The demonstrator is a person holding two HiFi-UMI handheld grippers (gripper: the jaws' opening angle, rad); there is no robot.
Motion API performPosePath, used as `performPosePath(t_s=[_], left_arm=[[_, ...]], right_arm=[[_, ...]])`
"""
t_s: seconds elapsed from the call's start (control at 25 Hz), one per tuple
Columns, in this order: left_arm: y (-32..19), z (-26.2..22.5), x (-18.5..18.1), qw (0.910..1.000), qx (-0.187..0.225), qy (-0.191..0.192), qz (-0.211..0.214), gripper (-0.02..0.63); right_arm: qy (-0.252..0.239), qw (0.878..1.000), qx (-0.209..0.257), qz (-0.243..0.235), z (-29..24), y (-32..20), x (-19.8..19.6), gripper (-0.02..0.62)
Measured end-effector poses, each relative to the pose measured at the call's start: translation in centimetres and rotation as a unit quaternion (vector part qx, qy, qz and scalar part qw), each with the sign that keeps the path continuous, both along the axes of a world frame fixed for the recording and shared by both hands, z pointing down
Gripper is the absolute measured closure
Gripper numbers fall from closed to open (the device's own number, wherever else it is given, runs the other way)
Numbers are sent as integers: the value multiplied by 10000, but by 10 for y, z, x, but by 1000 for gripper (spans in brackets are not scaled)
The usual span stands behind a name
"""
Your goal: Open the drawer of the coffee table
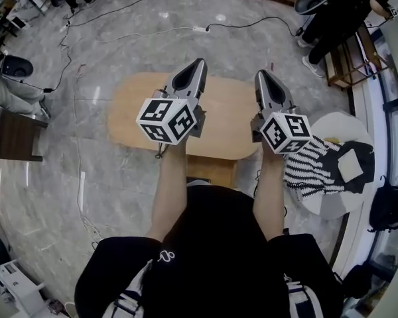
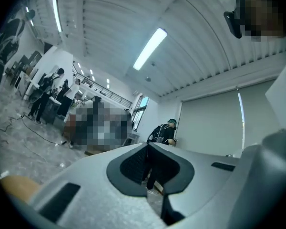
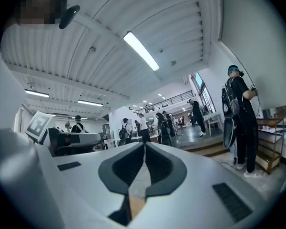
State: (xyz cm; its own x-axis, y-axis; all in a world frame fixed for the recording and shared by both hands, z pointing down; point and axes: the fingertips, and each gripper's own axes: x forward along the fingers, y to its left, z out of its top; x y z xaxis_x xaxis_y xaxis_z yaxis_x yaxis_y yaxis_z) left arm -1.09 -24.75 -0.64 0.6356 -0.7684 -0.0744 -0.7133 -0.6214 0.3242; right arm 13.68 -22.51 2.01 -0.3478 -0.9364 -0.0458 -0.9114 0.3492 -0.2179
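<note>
Holds left tongs [image 1: 199,62], right tongs [image 1: 262,73] shut, empty over oval light-wood counter [image 1: 134,114] | wooden drawer [image 1: 212,171] at near edge, openness unclear | keep tongs level.

Coffee table [image 1: 225,121]: light wood look, smooth matt top.
Floor [image 1: 119,38]: grey marbled stone look, polished and glossy.
Left hand-held gripper [image 1: 199,63]: smooth grey plastic shell with a soft sheen; black pads [image 2: 133,165] finely ribbed, matt.
Right hand-held gripper [image 1: 262,75]: same grey plastic; black textured pads [image 3: 126,165].
Marker cube [image 1: 167,119]: matt white faces, black print.
Striped cloth [image 1: 312,167]: soft black-and-white fabric on a smooth white round surface [image 1: 341,123].
Ceiling [image 2: 109,23]: ribbed white panels.
</note>
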Motion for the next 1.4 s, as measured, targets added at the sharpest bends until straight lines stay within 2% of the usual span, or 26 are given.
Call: performPosePath(t_s=[0.12, 0.28, 0.4, 1.4], left_arm=[[3, -23, 0, 9996, 264, 15, -88, 595], [5, -32, -2, 9940, 509, -697, -672, 595], [7, -32, 3, 9913, 542, -936, -748, 595], [17, -30, 16, 9898, 563, -1066, -765, 595]], right_arm=[[65, 9998, 160, -47, -23, 3, -4, 581], [289, 9990, 279, 169, -41, 5, 1, 581], [401, 9981, 326, 334, -48, 7, 8, 581], [665, 9964, 294, 437, -47, 16, 20, 583]])
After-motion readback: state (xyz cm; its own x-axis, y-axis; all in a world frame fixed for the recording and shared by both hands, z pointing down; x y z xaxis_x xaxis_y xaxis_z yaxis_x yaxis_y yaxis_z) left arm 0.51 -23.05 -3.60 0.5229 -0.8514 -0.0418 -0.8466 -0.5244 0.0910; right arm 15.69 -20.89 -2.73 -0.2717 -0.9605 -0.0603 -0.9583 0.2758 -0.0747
